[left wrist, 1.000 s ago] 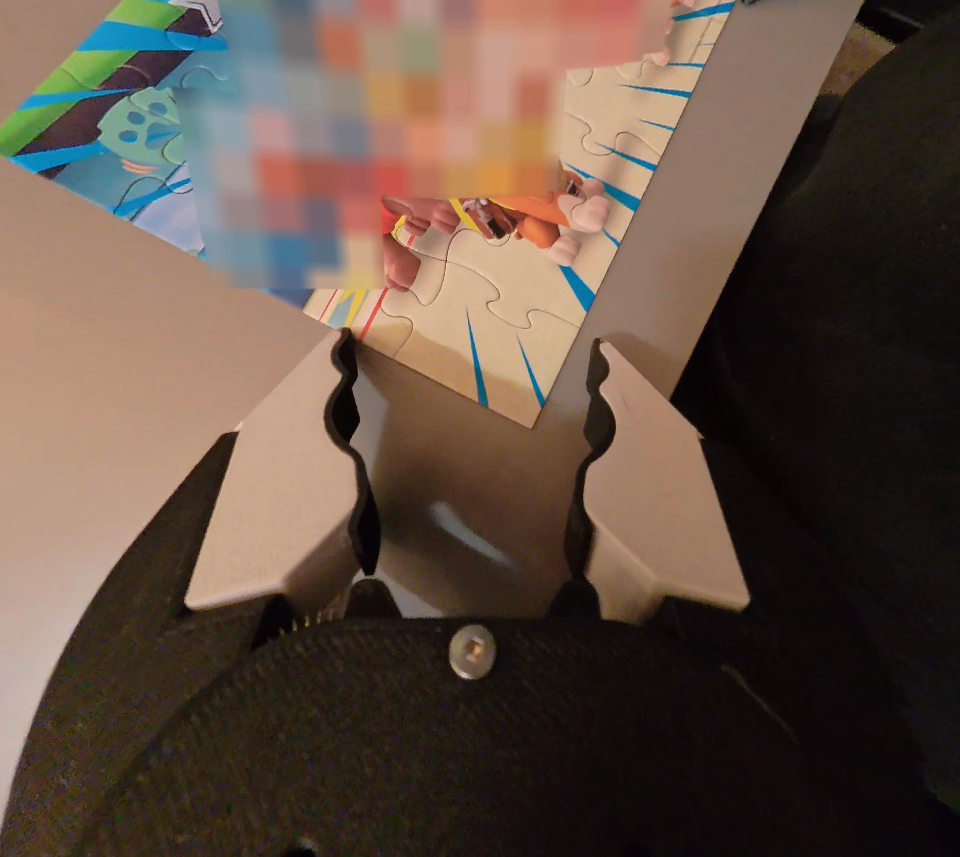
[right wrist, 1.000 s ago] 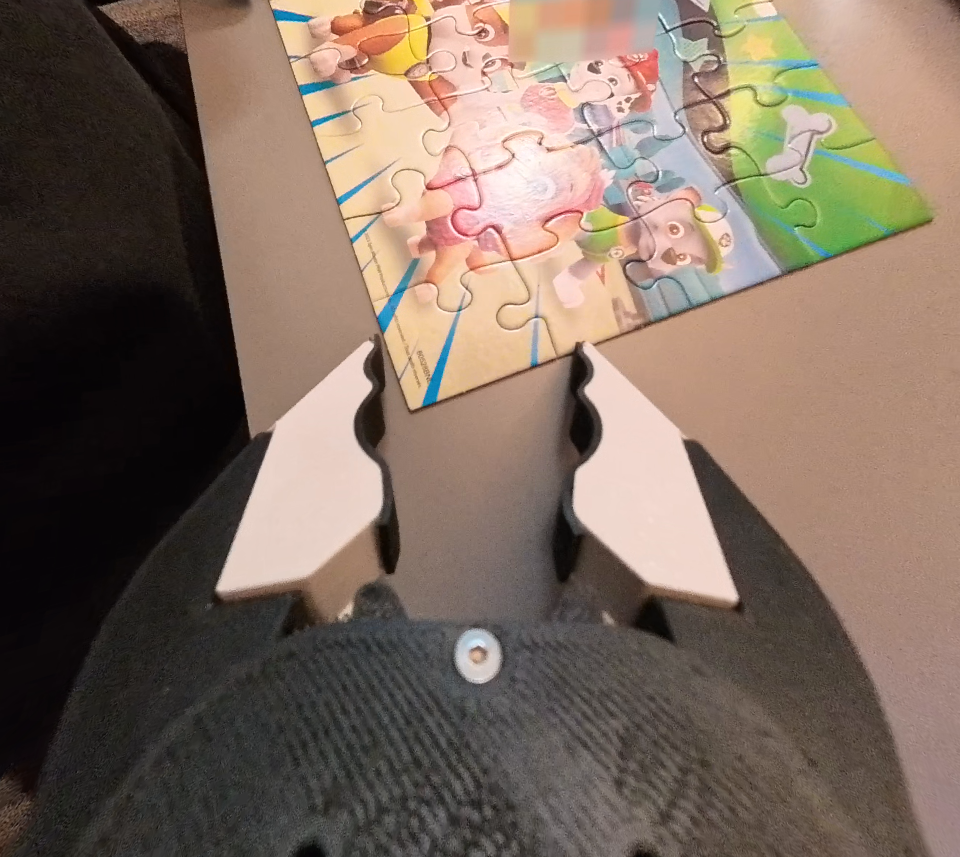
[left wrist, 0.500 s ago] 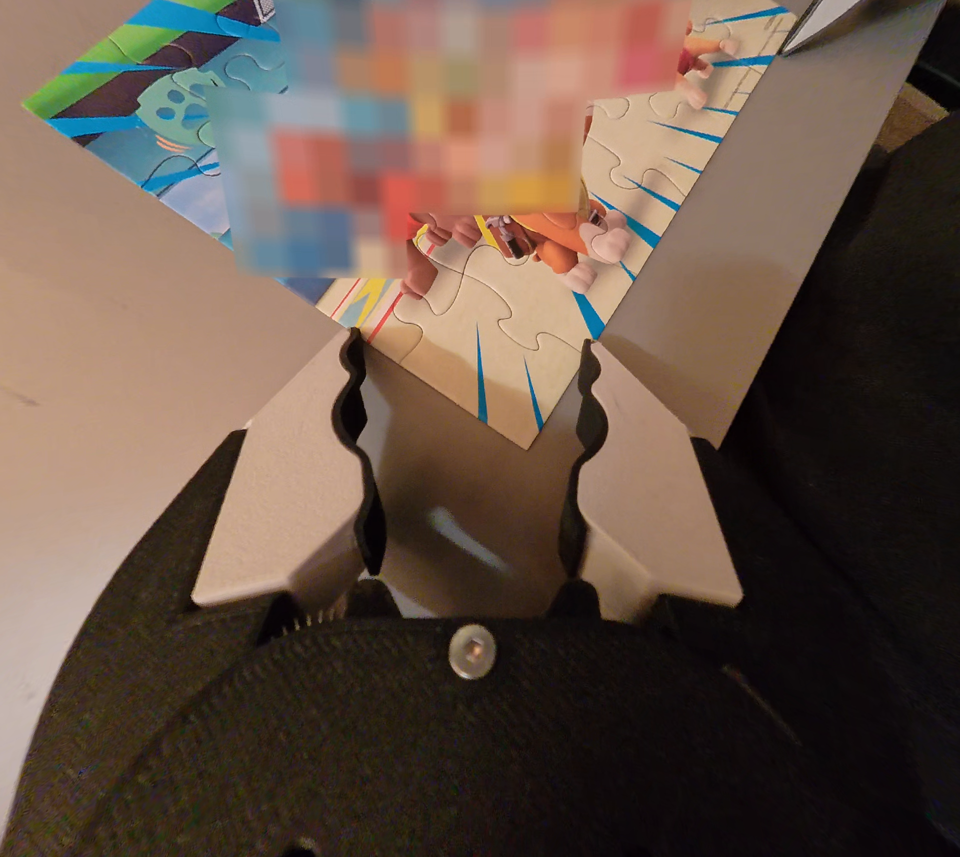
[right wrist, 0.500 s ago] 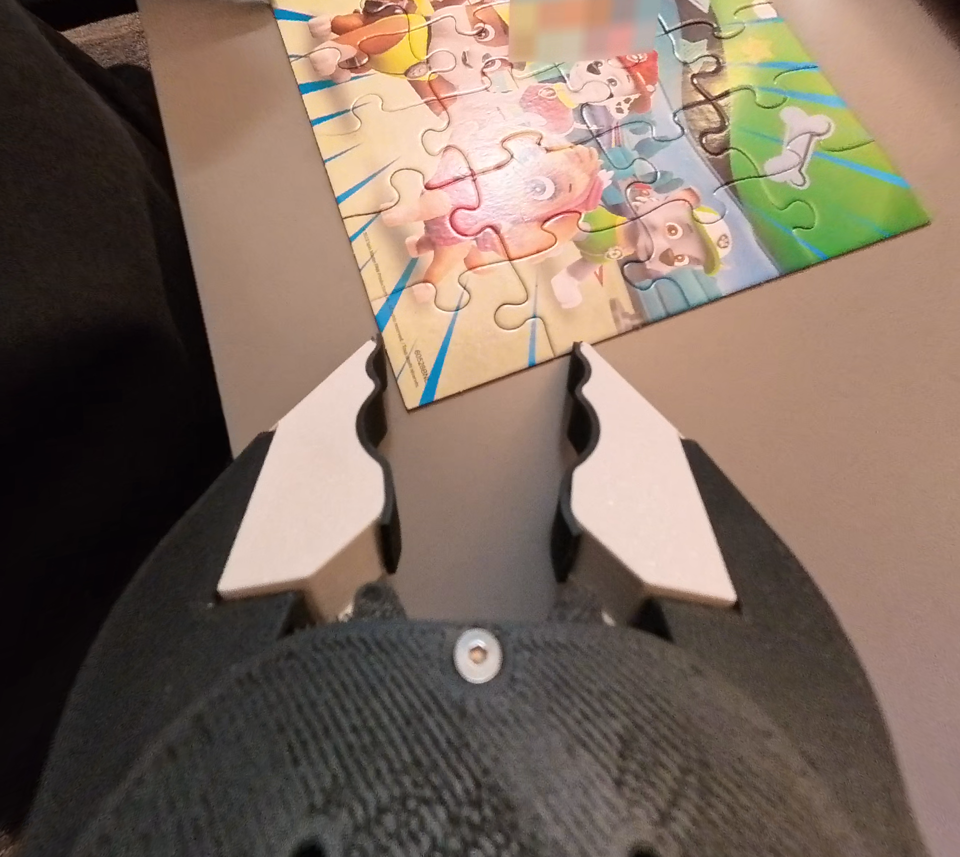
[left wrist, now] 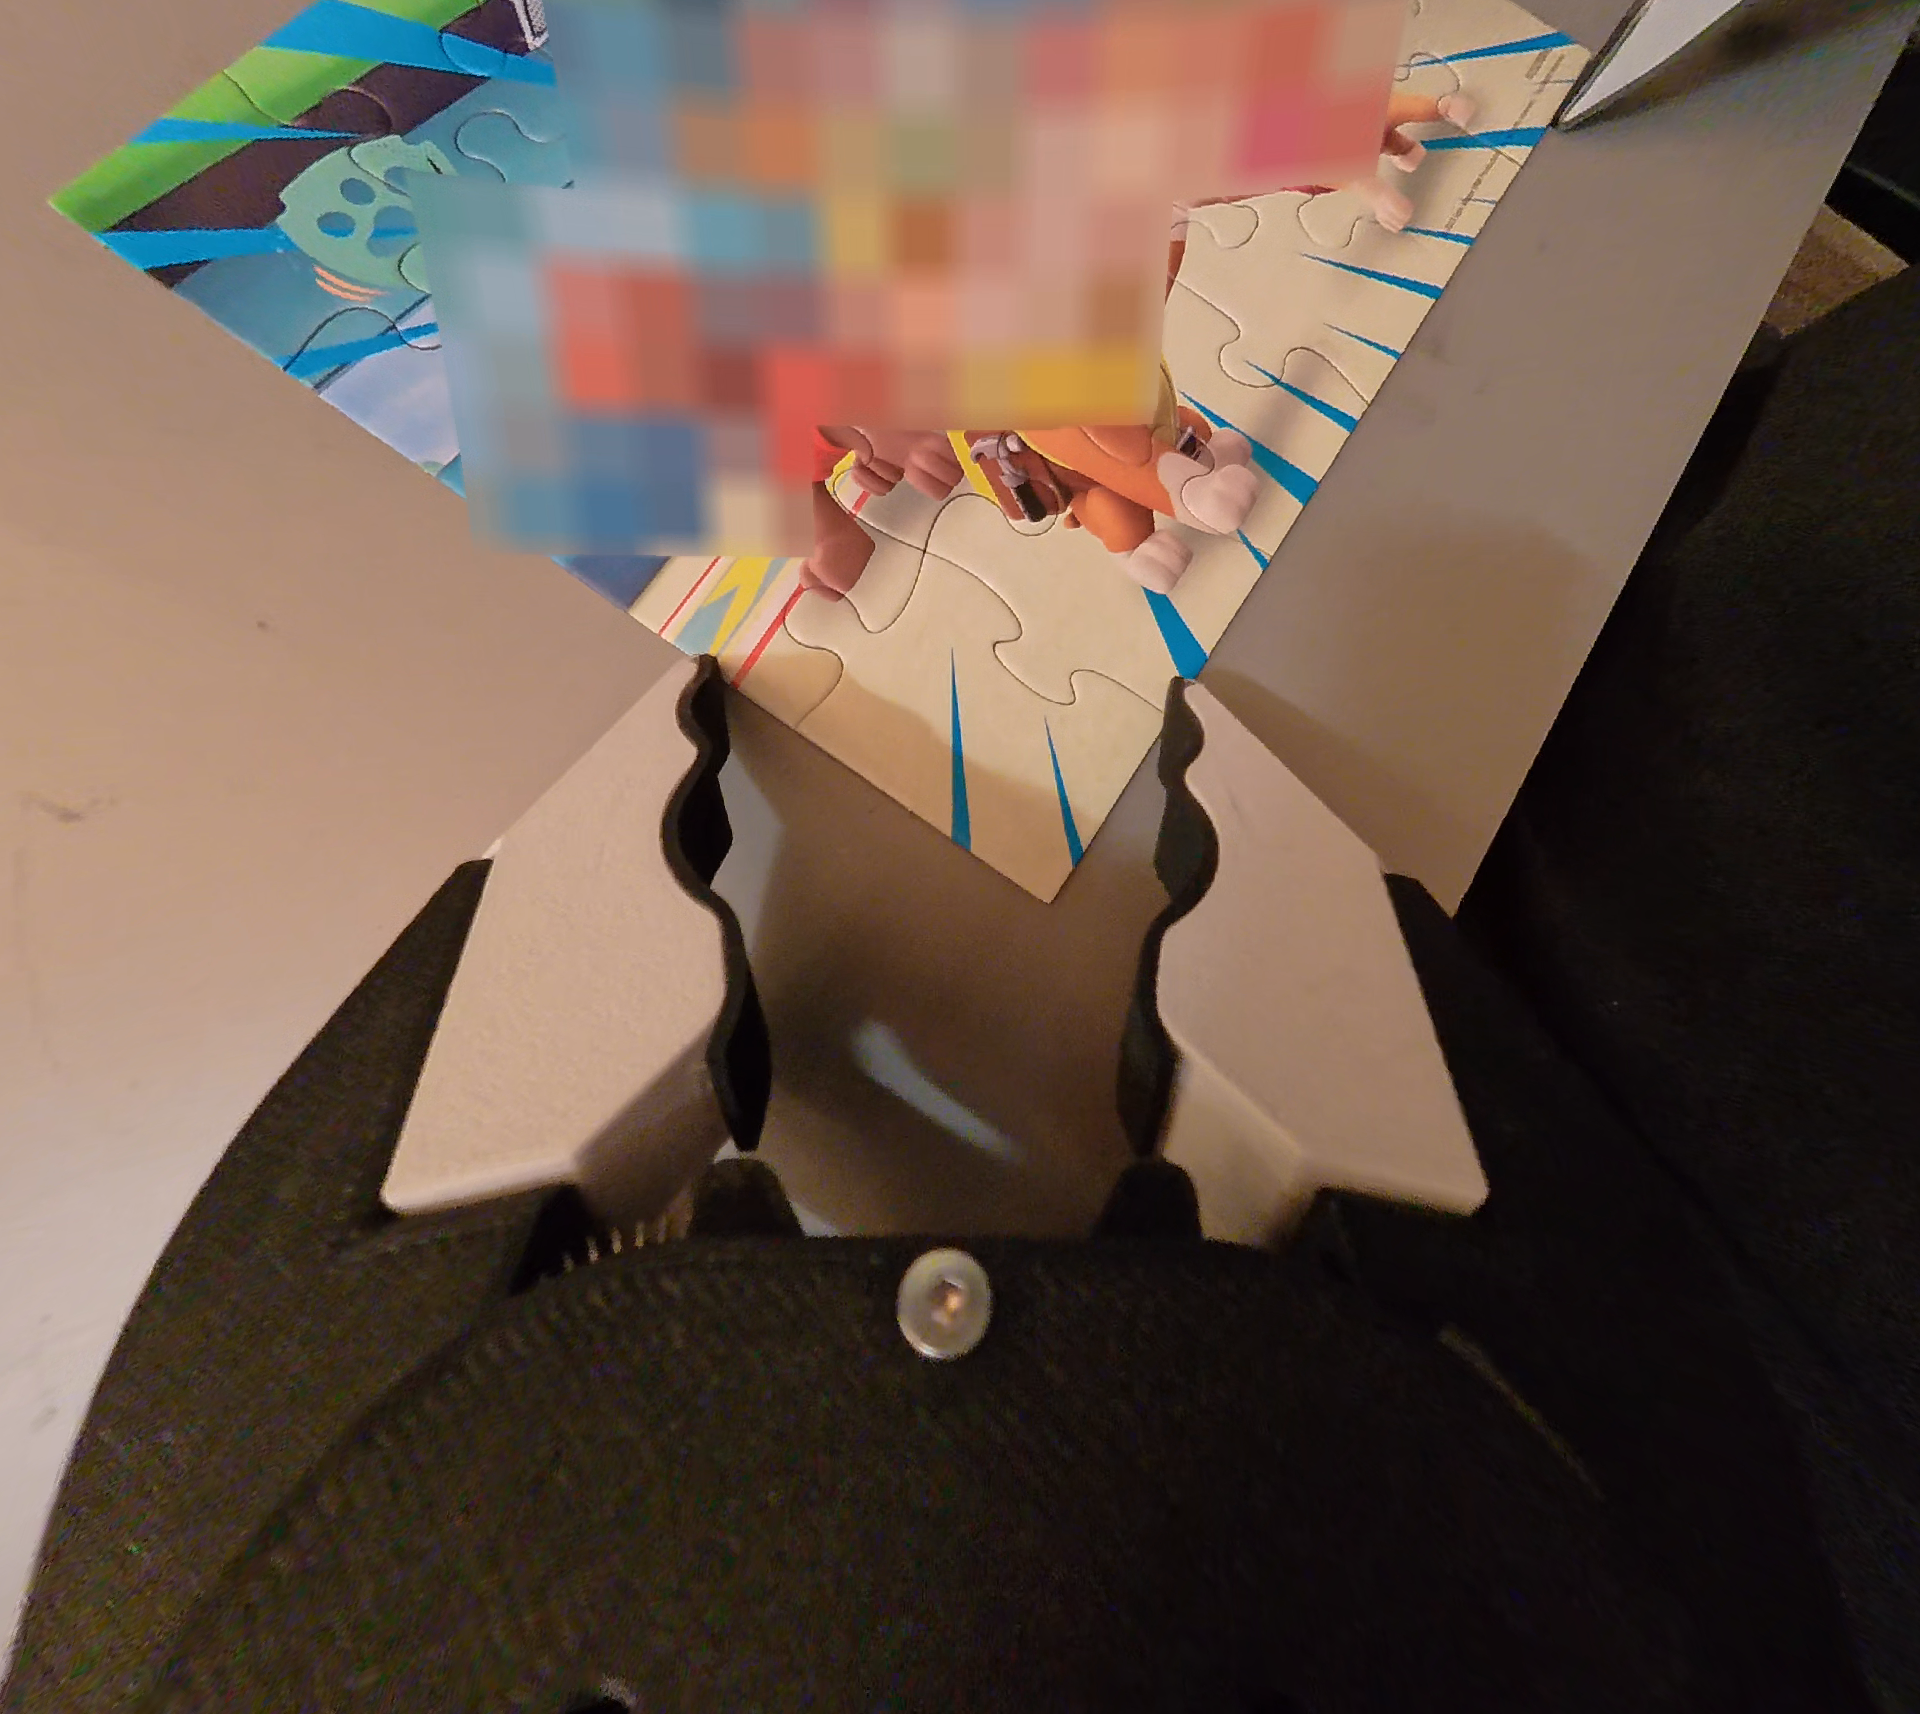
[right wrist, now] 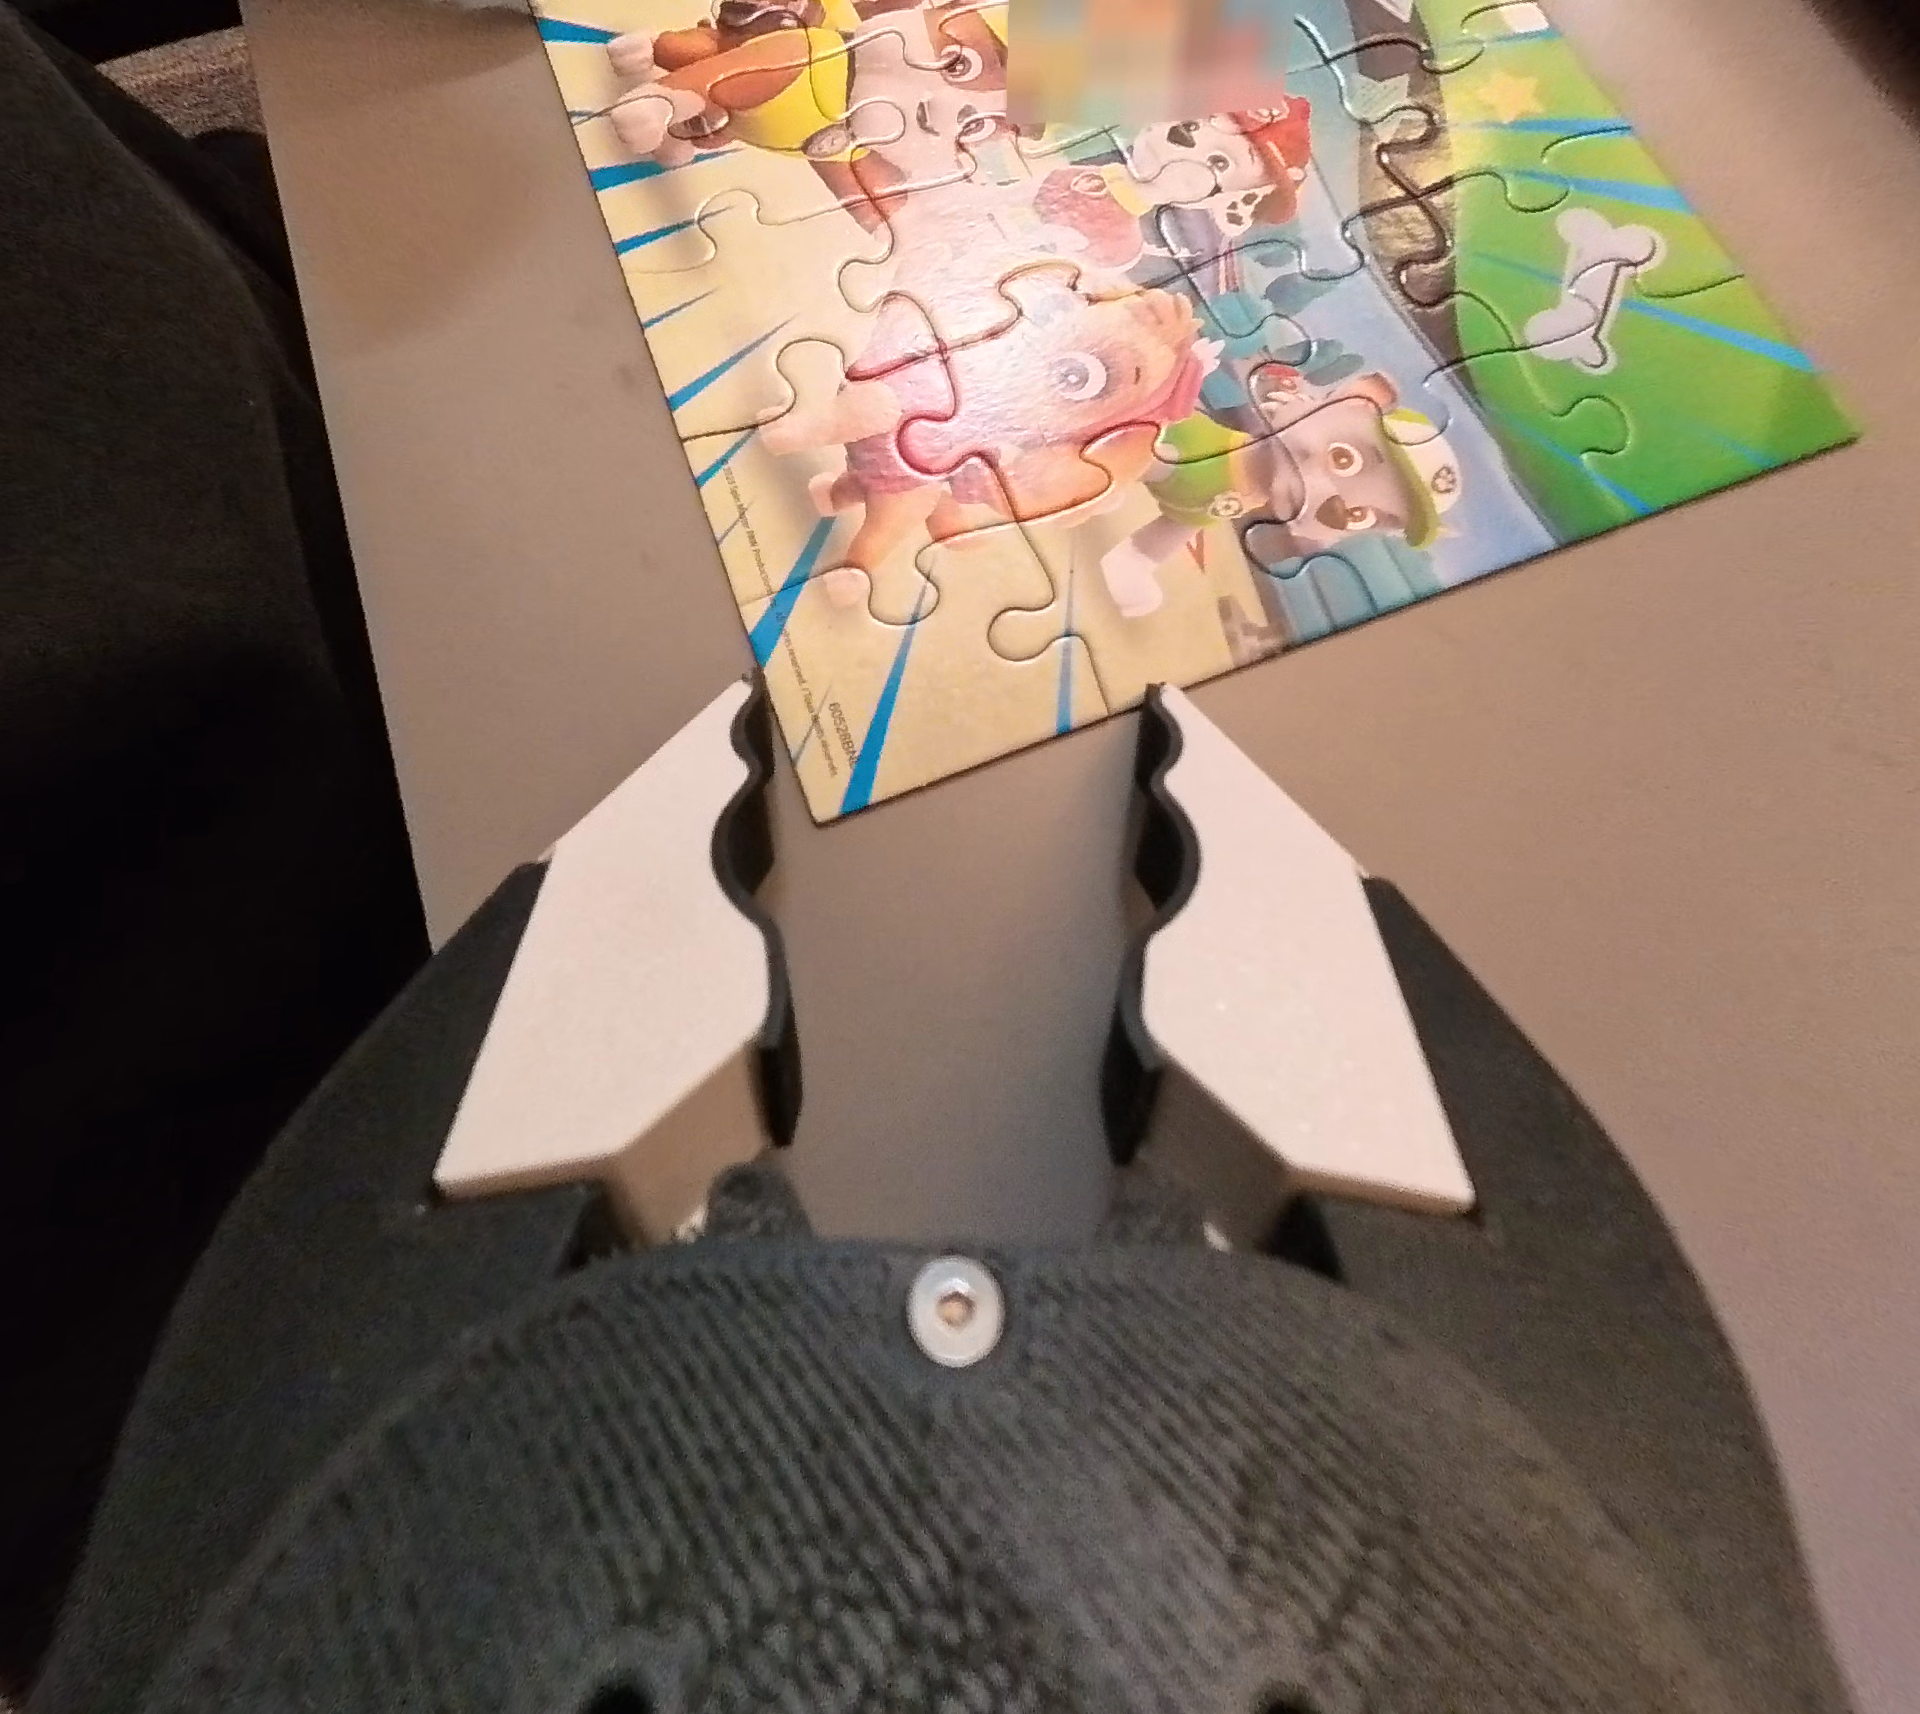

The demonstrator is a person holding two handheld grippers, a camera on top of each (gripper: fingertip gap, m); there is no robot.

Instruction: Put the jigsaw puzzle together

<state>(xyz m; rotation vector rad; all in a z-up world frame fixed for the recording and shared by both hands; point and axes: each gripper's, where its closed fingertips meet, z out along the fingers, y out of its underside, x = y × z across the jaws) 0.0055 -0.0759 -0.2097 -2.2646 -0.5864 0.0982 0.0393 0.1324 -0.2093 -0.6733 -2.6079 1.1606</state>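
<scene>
Left wrist view: our left gripper (left wrist: 940,708) and right gripper (right wrist: 951,708) hover spread and bare over corners of the jigsaw puzzle (right wrist: 1039,376) on the grey table (right wrist: 1455,833); dark fabric (left wrist: 1714,833) borders it.

Assembled cartoon jigsaw puzzle (right wrist: 1039,334) flat on table (right wrist: 1558,937)

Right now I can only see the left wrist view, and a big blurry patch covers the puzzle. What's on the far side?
Observer: In the right wrist view, the jigsaw puzzle has a green border with a white bone printed on it.
Operator: Are any pieces missing?
Observer: None that I can see; the visible pieces interlock, though a patch hides part there too.
Operator: Is the other hand-held gripper holding something?
Observer: No. The right hand-held gripper is open, a puzzle corner lying between its fingers, apparently unpinched.
</scene>
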